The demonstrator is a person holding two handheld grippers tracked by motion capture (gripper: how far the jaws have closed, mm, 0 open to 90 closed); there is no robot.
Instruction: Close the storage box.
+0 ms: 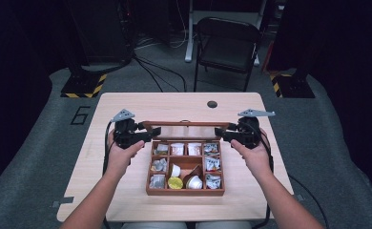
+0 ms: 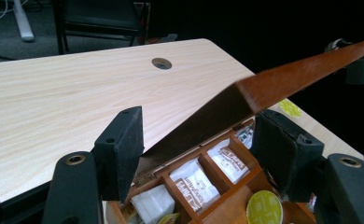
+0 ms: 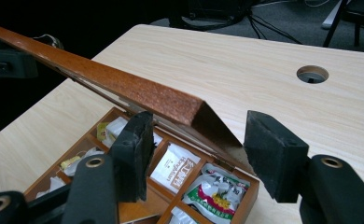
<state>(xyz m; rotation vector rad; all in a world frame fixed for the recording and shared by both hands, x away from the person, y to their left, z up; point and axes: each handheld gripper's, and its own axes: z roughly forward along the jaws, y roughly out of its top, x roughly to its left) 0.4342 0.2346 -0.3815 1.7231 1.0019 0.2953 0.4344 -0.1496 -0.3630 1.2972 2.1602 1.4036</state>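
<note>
A brown wooden compartment box [image 1: 184, 192] sits mid-table with sachets and small capsules in its cells. Its hinged lid [image 1: 186, 128] stands partly raised along the far side. My left gripper [image 1: 150, 135] reaches in at the lid's left end and my right gripper [image 1: 220, 133] at its right end. In the left gripper view the lid [image 2: 301, 70] slants across the gap of the left gripper [image 2: 201, 140], its edge close over one pad [image 2: 283, 149]. In the right gripper view the lid's corner [image 3: 189, 105] hangs between the jaws of the right gripper [image 3: 199, 140], with a gap to one pad [image 3: 271, 154].
The light wooden table [image 1: 127, 107] has a round cable hole [image 1: 212, 104] behind the box. A yellow-topped capsule [image 2: 264, 207] lies in a front cell. A dark folding chair [image 1: 227, 43] and floor cables stand beyond the table's far edge.
</note>
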